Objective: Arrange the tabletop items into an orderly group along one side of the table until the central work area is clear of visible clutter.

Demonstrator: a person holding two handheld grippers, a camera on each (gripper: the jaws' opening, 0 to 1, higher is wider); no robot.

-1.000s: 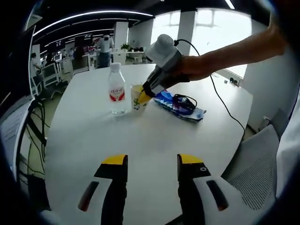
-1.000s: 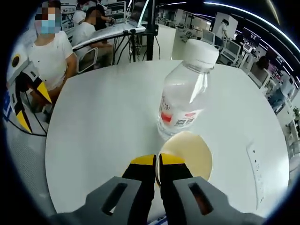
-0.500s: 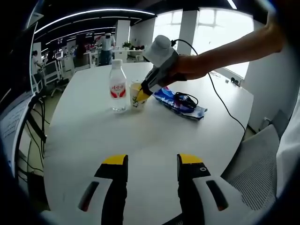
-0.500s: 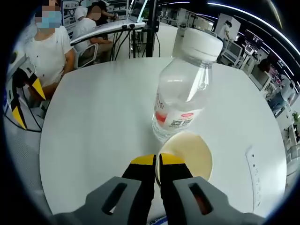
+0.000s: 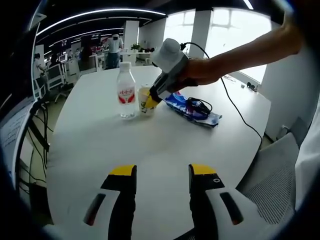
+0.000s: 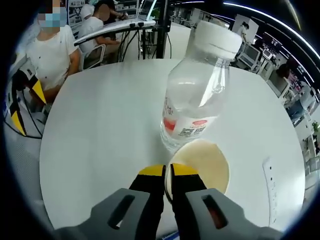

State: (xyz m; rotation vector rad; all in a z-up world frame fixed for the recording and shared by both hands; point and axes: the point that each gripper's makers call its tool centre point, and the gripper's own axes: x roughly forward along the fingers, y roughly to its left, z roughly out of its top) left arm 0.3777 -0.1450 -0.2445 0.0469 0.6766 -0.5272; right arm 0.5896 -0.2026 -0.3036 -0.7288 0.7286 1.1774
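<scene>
A clear water bottle (image 5: 126,95) with a red label and white cap stands upright on the white round table (image 5: 150,145). Right beside it is a cream paper cup (image 5: 143,108). My right gripper (image 5: 149,101), held by a person's hand, is shut on the cup's rim. From the right gripper view, the jaws (image 6: 166,171) pinch the near rim of the cup (image 6: 205,162), which touches or nearly touches the bottle (image 6: 195,100). My left gripper (image 5: 162,172) hovers open over the table's near edge with nothing between its jaws; it also shows far left (image 6: 22,105).
A blue packet (image 5: 192,112) with a black looped cord on it lies just right of the cup. A black cable (image 5: 240,112) trails off the table's right side. A grey mesh chair (image 5: 280,170) stands right. A seated person (image 6: 47,55) is beyond the table.
The right gripper has carried the cup a little closer to the bottle. The left gripper has stayed open and still.
</scene>
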